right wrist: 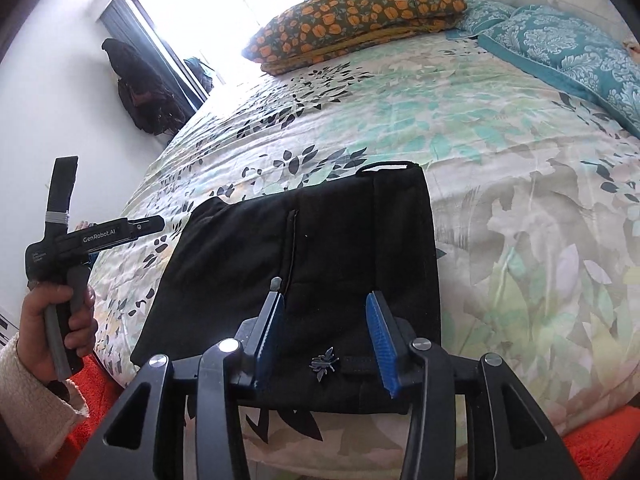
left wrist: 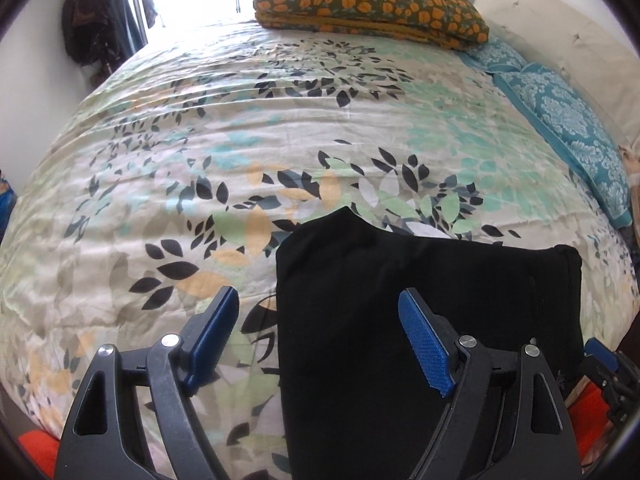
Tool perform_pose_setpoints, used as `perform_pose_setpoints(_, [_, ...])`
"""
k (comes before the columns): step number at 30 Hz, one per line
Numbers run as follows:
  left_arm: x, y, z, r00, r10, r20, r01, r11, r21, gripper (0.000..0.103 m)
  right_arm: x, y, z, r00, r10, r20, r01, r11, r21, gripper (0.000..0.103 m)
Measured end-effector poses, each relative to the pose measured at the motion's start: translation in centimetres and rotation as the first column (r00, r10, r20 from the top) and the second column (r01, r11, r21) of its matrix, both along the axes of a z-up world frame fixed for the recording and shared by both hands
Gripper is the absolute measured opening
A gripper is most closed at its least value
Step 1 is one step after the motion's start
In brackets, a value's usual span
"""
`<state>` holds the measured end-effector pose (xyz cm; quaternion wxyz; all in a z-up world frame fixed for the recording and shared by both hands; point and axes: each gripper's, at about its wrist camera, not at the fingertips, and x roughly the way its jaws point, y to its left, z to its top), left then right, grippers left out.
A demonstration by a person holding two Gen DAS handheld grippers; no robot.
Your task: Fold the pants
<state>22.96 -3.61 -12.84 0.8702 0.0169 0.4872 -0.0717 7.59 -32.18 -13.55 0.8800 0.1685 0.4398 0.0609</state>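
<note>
The right wrist view shows the folded pants (right wrist: 304,264) at the bed's (right wrist: 500,160) near edge, both jaws spread and empty; a careless nudge could undo the fold.

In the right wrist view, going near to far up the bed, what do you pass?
Right tongs → folded black pants → bare leaf-print bedspread → orange-flowered pillow by the window.

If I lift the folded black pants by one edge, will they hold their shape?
Probably not. The pants are soft cloth in loose layers, so they would likely droop and unfold. They look light, and should slide on the bedspread rather than roll.
</note>
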Motion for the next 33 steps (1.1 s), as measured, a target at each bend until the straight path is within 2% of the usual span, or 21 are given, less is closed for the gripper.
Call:
perform_pose_setpoints(7, [-1.7,0.4,1.8,0.999,0.006,0.039,-0.007,0.999,0.032,0.084,-1.8,0.0,0.4,1.000,-0.004,-0.001,0.004,0.999,-0.037,0.044])
perform_pose_setpoints(10, [-2.3,0.3,2.5,0.999,-0.005,0.046,0.003,1.000,0.026,0.084,-2.1,-0.2,0.9,1.000,-0.015,0.010,0.016,0.998,-0.059,0.059])
perform_pose_setpoints(12, [-2.7,0.6,2.6,0.999,-0.026,0.028,0.026,1.000,-0.003,0.084,-1.9,-0.4,1.3,1.000,-0.015,0.006,0.015,0.997,-0.079,0.084])
perform_pose_setpoints(14, [-2.7,2.0,1.8,0.998,-0.053,-0.023,0.051,0.993,-0.102,0.084,-1.3,-1.4,1.6,1.000,0.011,-0.010,-0.012,0.998,-0.068,0.090])
perform_pose_setpoints(16, [-2.7,4.2,0.2,0.994,-0.075,-0.081,0.052,0.965,-0.255,0.084,-0.3,-3.7,1.5,0.999,-0.002,-0.048,0.000,0.999,-0.034,0.090])
perform_pose_setpoints(18, [-2.7,6.2,-1.9,0.990,-0.073,-0.120,0.030,0.946,-0.323,0.084,0.9,-6.5,0.6,0.995,-0.017,-0.096,0.023,0.997,0.069,0.090])
perform_pose_setpoints(21, [-2.3,6.4,-5.4,0.969,-0.136,-0.207,0.059,0.939,-0.339,0.084,3.1,-8.7,-2.4,0.980,0.011,-0.199,0.033,0.976,0.215,0.090])
perform_pose_setpoints(24, [-2.2,4.9,-7.9,0.935,-0.224,-0.275,0.100,0.910,-0.401,0.084,5.3,-8.0,-6.4,0.951,0.092,-0.295,0.005,0.949,0.314,0.090])
perform_pose_setpoints(26, [-2.1,3.6,-9.0,0.923,-0.234,-0.306,0.111,0.921,-0.372,0.084,6.0,-7.1,-8.5,0.935,0.116,-0.335,-0.001,0.946,0.323,0.092])
perform_pose_setpoints(28, [-2.1,2.7,-9.3,0.925,-0.241,-0.293,0.138,0.933,-0.332,0.086,6.3,-6.7,-8.6,0.946,0.124,-0.300,-0.012,0.937,0.350,0.093])
perform_pose_setpoints(29, [-2.1,2.4,-9.3,0.927,-0.242,-0.286,0.142,0.933,-0.330,0.088,6.5,-6.5,-8.8,0.943,0.157,-0.295,-0.020,0.908,0.418,0.091])
perform_pose_setpoints(30, [-1.9,2.1,-9.4,0.926,-0.242,-0.290,0.138,0.931,-0.337,0.087,6.6,-6.0,-9.2,0.932,0.203,-0.302,-0.030,0.871,0.491,0.076])
perform_pose_setpoints(31, [-1.8,1.6,-9.4,0.920,-0.256,-0.295,0.142,0.923,-0.359,0.084,6.6,-5.4,-9.3,0.926,0.209,-0.315,-0.044,0.888,0.458,0.075])
perform_pose_setpoints(32, [-1.9,1.1,-9.3,0.918,-0.269,-0.291,0.155,0.919,-0.361,0.075,6.6,-4.8,-9.2,0.920,0.223,-0.322,-0.077,0.909,0.410,0.065])
perform_pose_setpoints(33, [-2.0,0.6,-8.8,0.922,-0.271,-0.275,0.172,0.927,-0.334,0.060,6.5,-4.8,-9.1,0.921,0.225,-0.319,-0.082,0.911,0.404,0.061])
